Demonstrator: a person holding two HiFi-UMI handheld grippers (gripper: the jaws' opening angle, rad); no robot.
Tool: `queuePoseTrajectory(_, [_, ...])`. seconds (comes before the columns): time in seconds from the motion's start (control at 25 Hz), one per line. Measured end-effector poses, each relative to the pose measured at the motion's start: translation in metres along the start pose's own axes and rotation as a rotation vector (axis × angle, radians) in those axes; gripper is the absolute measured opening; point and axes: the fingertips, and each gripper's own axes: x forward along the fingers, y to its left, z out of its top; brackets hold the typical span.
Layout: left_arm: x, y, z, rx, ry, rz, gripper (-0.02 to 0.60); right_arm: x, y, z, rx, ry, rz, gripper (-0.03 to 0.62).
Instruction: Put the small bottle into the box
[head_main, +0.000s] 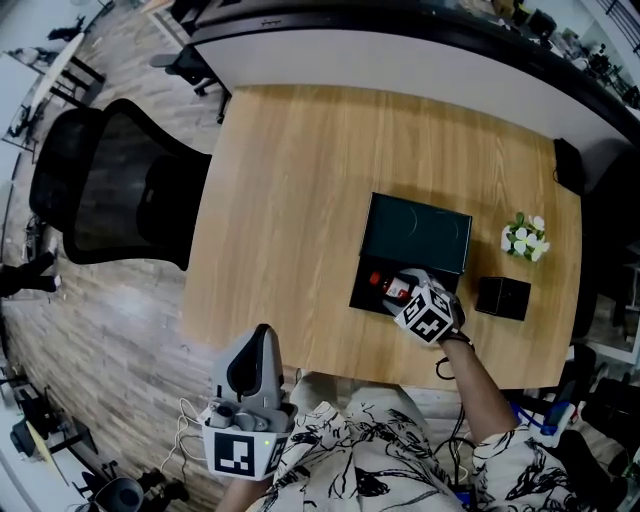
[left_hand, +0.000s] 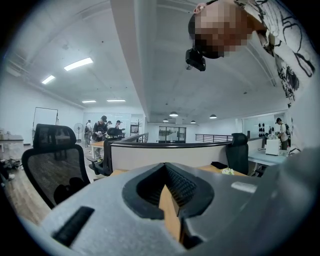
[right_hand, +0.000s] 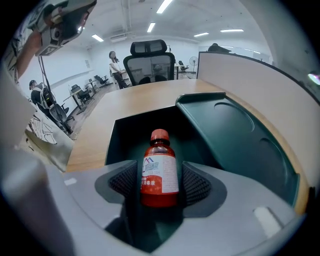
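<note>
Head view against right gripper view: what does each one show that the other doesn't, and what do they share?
Only the head view: the left claw, the white flowers and a small black box on the table. Only the right gripper view: the ceiling lights and people standing far off. Both: the red bottle in the dark green box, its lid open, with the right claw either side of it.
</note>
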Motion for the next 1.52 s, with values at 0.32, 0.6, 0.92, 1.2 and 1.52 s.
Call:
queuePoseTrajectory(0.32, [0.003, -0.001, 0.013, -0.003, -0.032, -0.082, 0.003, -0.064, -0.008, 0.032, 0.131, -0.199, -0.136, 0.26])
queuePoseTrajectory(0.6, [0.01, -0.014, 0.033, 0.026, -0.087, -0.195, 0.003, -0.17, -0.012, 0.074, 0.272, -0.525, -0.308, 0.085])
queuePoseTrajectory(0.92, [0.024, -0.018, 0.057, 0.047, -0.144, -0.264, 0.003, -0.261, -0.002, 0.101, 0.299, -0.71, -0.461, 0.006])
queuePoseTrajectory(1.2, [0.028, -0.017, 0.075, 0.083, -0.205, -0.313, 0.003, -0.351, 0.006, 0.122, 0.355, -0.918, -0.598, 0.006])
queuePoseTrajectory(1.52, [0.022, -0.008, 0.091, 0.102, -0.242, -0.314, 0.003, -0.437, 0.018, 0.103, 0.426, -1.049, -0.805, 0.006])
